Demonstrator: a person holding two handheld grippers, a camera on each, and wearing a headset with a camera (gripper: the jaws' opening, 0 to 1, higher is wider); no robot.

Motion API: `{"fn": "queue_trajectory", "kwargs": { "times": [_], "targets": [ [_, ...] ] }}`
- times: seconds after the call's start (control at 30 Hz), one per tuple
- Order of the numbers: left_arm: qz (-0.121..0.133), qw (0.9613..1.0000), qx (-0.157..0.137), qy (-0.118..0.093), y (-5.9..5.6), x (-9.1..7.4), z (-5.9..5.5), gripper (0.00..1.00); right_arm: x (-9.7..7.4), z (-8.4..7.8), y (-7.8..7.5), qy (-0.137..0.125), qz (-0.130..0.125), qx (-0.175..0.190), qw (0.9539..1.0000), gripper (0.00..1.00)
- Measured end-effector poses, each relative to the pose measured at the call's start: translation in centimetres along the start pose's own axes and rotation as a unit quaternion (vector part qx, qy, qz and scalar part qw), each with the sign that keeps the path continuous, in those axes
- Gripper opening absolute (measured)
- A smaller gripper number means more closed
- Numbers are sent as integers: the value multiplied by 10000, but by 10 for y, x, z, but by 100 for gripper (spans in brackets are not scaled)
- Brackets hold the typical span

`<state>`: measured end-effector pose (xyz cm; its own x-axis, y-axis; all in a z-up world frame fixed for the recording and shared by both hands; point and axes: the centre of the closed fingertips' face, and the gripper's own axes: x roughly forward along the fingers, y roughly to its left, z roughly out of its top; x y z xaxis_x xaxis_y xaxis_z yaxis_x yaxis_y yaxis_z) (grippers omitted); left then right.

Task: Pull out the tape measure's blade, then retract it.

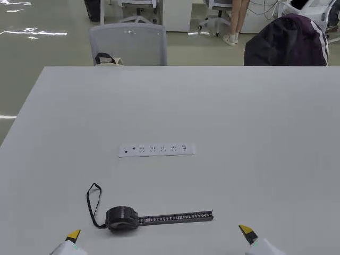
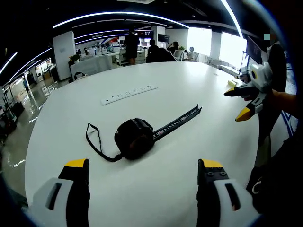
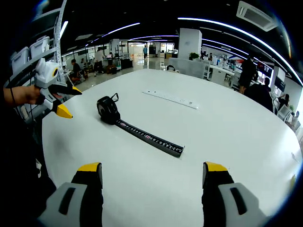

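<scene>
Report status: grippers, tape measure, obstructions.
Left gripper and right gripper open, holding nothing. Black round tape measure on white table, blade extended. White power strip beyond, apart.

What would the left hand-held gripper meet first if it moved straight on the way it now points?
Probably the tape measure's black case, which lies nearly centred between the open jaws of the left hand-held gripper; how high the gripper is held is unclear.

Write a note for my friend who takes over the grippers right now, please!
Left gripper: open, empty, facing the tape measure.
Right gripper: open, empty, facing the blade.
The tape measure lies on the table with its blade out flat; neither gripper touches it.
Done: the blade appears pulled out. Left: retract it.
</scene>
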<state>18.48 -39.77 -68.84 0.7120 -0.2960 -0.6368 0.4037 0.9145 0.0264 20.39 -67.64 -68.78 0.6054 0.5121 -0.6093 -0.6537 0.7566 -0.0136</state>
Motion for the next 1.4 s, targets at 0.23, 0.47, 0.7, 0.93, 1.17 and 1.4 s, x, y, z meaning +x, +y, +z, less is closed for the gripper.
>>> {"fn": "queue_trajectory", "kwargs": {
  "times": [0.23,0.47,0.7,0.93,1.17,1.4],
  "targets": [
    [98,9999,-22,-67,-2,-7,4,99,-1,-4,10,-57,-58,28,10000,96],
    [177,9997,-33,-149,0,-7,8,99,-2,5,5,-220,-208,85,9995,100],
    [260,9995,-129,-126,-1,-8,9,99,-2,2,4,-152,-215,28,9996,100],
    [502,9980,-275,-282,1,-12,17,99,0,0,7,-115,-162,42,9998,100],
    [735,9959,-447,-276,3,-5,17,99,2,-1,6,-113,-120,-10,9999,99],
    [906,9935,-599,-354,3,4,18,99,5,-3,4,-105,-86,-4,9999,97]
  ]
}}
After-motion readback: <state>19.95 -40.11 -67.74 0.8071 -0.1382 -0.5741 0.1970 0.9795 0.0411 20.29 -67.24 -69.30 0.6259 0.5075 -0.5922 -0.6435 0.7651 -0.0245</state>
